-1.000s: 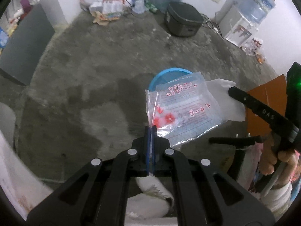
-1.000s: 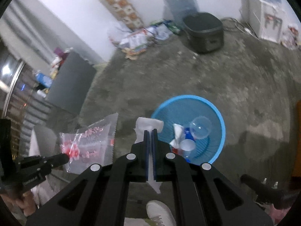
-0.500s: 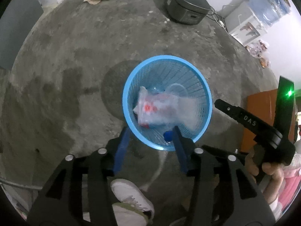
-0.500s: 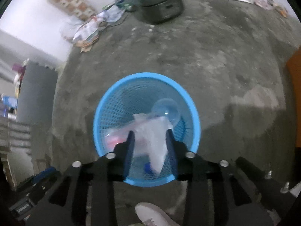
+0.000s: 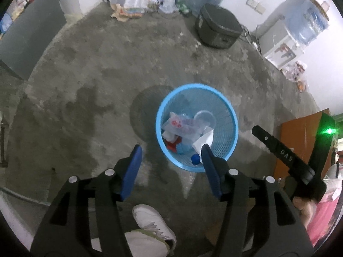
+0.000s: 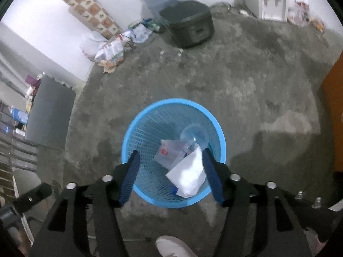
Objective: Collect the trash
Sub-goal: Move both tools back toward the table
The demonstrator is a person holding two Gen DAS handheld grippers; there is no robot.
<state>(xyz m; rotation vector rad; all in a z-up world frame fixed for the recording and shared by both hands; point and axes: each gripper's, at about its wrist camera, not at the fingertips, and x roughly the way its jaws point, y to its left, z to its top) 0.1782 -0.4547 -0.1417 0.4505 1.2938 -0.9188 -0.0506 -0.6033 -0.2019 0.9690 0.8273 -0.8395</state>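
blue basket with tissue, probably wrappers

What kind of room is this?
Probably a bare utility or storage room in a home: rough concrete floor, a water dispenser by the wall, a dark rice cooker on the floor, and a blue trash basket.

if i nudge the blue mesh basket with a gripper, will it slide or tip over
The blue mesh basket looks like thin plastic holding only a tissue and a plastic bag, so it is probably light and would likely slide. Tall and tapering downward, it could tip if pushed near the rim.
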